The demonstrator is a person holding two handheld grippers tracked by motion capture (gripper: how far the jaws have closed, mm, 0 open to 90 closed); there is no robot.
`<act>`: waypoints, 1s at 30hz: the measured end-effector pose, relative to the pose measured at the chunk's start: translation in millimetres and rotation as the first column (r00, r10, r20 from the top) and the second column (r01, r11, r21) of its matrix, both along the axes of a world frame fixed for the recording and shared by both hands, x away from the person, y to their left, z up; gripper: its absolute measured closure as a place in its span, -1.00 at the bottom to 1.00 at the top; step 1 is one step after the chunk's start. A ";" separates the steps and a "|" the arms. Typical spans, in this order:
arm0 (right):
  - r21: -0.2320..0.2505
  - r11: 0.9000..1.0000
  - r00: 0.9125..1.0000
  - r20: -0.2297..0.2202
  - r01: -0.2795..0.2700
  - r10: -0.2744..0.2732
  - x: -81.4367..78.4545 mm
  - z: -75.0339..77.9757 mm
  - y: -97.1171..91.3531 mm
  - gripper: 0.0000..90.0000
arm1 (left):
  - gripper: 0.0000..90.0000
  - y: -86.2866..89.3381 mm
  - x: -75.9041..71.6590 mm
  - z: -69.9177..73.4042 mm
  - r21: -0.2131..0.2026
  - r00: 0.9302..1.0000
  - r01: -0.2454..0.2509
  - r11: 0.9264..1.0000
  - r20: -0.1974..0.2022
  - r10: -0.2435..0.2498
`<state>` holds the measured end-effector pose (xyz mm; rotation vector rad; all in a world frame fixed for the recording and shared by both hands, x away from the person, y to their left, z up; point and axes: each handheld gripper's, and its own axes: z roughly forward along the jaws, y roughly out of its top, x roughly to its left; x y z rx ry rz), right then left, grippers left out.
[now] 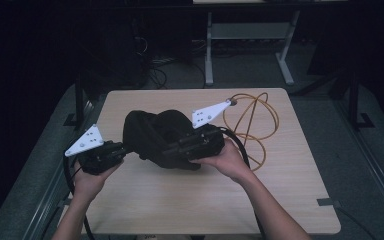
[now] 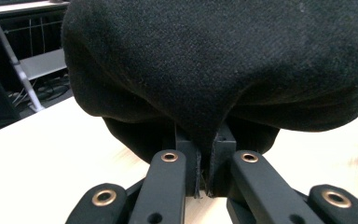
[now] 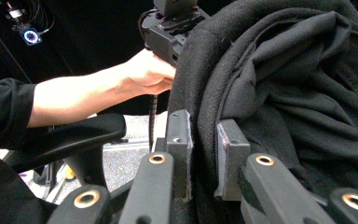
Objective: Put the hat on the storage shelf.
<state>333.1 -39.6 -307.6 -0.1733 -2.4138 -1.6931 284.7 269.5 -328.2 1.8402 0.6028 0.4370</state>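
A pale wooden table point(image 1: 290, 200) stands in a dark room, filling the middle of the high view. At the lower left of that view the left gripper point(image 1: 122, 150) has its jaws pinched tight on an edge of a black woollen hat point(image 1: 152, 132). Just right of centre the right gripper point(image 1: 167, 150) clamps a fold of the same hat, its pads pressed on the thick cloth. The hat sits mid-table between both grippers. Farther back, at the upper right, an orange cable point(image 1: 252, 125) lies looped on the tabletop.
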 end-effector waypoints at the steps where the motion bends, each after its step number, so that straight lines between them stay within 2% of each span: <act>1: 0.002 1.000 1.000 -0.004 0.003 -0.003 -0.1 -0.2 -0.6 0.73 | 0.92 -0.1 0.3 0.5 0.004 1.000 0.003 1.000 0.000 -0.003; 6: 0.013 1.000 1.000 -0.016 0.010 -0.010 -0.1 -0.4 -5.3 0.66 | 0.92 -3.6 0.1 5.5 0.010 1.000 0.010 1.000 0.000 -0.010; 10: 0.010 0.999 0.999 -0.023 0.034 -0.034 -0.5 -0.2 -9.9 0.57 | 0.92 -5.7 0.5 14.0 0.037 1.000 0.017 0.999 0.016 -0.018; 17: 0.004 0.994 0.994 -0.005 0.114 -0.114 -4.3 0.1 -19.9 0.31 | 0.93 -11.0 -1.7 30.8 0.079 0.999 0.025 0.997 0.036 -0.028; 22: 0.006 0.981 0.981 -0.007 0.195 -0.195 -10.6 -1.3 -37.2 0.06 | 0.93 -14.8 -3.1 36.1 0.106 0.999 0.035 0.994 0.036 -0.039; 24: 0.011 0.973 0.973 0.010 0.230 -0.230 -14.1 -2.4 -46.6 -0.04 | 0.93 -15.5 -3.1 36.9 0.112 0.999 0.038 0.993 0.032 -0.042; 30: 0.007 0.957 0.956 0.044 0.290 -0.290 -32.8 -9.2 -76.9 -0.16 | 0.93 -15.3 -0.6 41.4 0.091 0.998 0.053 0.994 0.025 -0.056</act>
